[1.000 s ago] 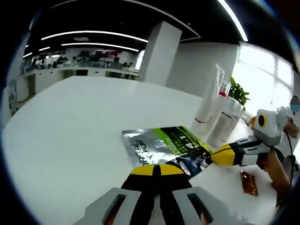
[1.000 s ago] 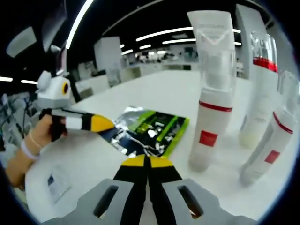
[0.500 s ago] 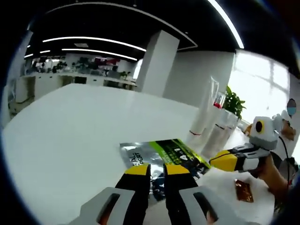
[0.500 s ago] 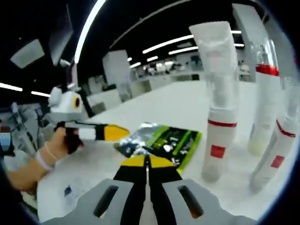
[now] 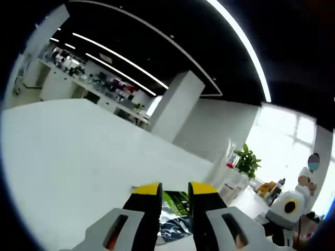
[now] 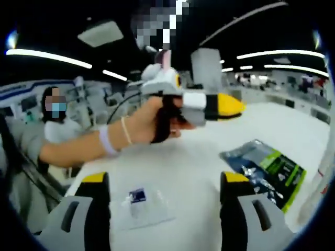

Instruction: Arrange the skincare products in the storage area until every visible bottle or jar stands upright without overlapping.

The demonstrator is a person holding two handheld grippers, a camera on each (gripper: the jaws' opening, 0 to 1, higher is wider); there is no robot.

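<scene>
Tongs first: in the left gripper view the left gripper (image 5: pixel 174 191) has its yellow-tipped jaws a narrow gap apart, holding nothing, raised above the white table (image 5: pixel 63 141). In the right gripper view the right gripper (image 6: pixel 162 183) has its jaws spread wide, also empty.

Just past the left jaws lies a flat foil sachet (image 5: pixel 175 219) printed green and silver, part hidden by the jaws. It also shows in the right gripper view, lying flat (image 6: pixel 264 170) on the table. Skincare tubes (image 5: pixel 230 170) stand upright further back, small and blurred, near a potted plant (image 5: pixel 246 162).

In the right gripper view a hand (image 6: pixel 152 120) holds the other tool above the table. A small clear packet (image 6: pixel 140 201) lies between the right jaws.

The step looks like a pause between grasps. The next move likely calls for lowering one tool to the flat sachet and closing on an edge; thin foil may slip.
</scene>
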